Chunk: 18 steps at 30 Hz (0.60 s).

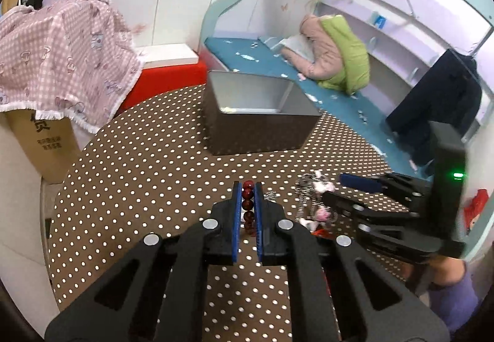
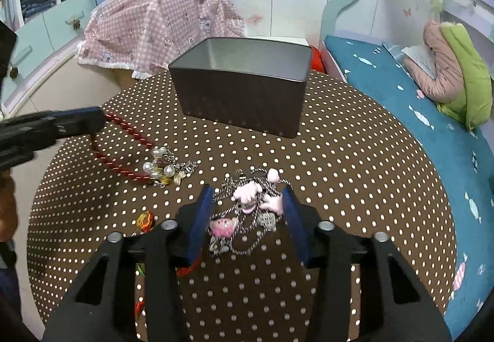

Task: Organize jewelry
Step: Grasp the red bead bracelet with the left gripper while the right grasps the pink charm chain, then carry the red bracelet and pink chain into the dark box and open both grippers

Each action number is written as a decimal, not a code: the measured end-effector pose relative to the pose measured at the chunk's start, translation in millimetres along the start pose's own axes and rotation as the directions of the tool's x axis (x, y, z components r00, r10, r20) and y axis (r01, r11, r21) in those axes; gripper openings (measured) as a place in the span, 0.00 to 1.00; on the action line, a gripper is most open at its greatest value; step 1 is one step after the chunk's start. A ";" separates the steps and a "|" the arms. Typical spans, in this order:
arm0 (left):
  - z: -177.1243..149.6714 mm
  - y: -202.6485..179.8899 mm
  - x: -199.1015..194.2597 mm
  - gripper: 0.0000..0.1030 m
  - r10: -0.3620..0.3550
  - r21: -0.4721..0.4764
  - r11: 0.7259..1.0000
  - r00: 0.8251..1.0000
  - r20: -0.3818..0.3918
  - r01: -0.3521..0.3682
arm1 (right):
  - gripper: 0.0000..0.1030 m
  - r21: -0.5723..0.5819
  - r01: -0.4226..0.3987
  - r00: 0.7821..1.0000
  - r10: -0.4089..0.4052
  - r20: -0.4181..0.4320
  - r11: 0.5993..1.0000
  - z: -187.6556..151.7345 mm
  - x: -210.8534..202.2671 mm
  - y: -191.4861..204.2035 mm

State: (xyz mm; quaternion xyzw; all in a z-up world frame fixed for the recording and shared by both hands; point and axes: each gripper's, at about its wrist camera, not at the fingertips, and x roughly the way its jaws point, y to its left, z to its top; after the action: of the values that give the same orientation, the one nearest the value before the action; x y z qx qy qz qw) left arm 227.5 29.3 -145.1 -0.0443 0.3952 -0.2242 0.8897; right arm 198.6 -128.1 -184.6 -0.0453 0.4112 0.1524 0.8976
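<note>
Polka-dot table (image 2: 355, 156) carries an open tin (image 2: 244, 95) at its far side. Left tongs (image 1: 248, 206) are clenched on a red bead strand (image 1: 248, 203), lifted off the cloth. Right tongs (image 2: 247, 215) straddle the charm chain (image 2: 247, 209), not clearly gripping. Next, likely: carry the beads over the tin and release.

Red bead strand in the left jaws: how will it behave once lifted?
Likely floppy: the red bead strand trails slack from the left gripper to the table. It may drag the pearl cluster, which seems joined to it.
</note>
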 end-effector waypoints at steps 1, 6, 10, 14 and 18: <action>0.4 0.6 -2.9 0.08 -0.005 -0.006 1.000 1.000 0.004 0.005 | 0.35 -0.006 0.002 1.000 -0.002 0.002 1.000 1.2 1.6 1.1; 2.3 4.1 -6.8 0.08 -0.005 -0.015 1.000 1.000 0.003 0.005 | 0.28 -0.028 0.020 0.999 -0.021 -0.029 0.999 5.2 13.2 4.8; 0.6 2.6 -6.7 0.08 -0.011 -0.016 1.000 1.000 -0.001 0.011 | 0.15 -0.027 0.026 0.999 -0.027 -0.041 0.999 3.2 16.0 3.3; 1.7 5.2 -4.5 0.08 -0.015 -0.018 1.000 1.000 -0.003 0.015 | 0.15 -0.021 0.024 0.999 -0.025 -0.043 0.999 0.1 11.8 0.7; 3.4 4.1 -4.0 0.08 -0.026 -0.021 0.999 1.000 -0.004 0.026 | 0.15 -0.012 0.014 0.999 -0.014 -0.030 1.000 -3.0 1.2 -1.6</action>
State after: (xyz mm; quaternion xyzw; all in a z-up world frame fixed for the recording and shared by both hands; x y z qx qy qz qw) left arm 229.1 34.4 -141.1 -0.0581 0.3987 -0.2318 0.8854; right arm 197.7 -130.0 -187.5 -0.0557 0.4234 0.1478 0.8921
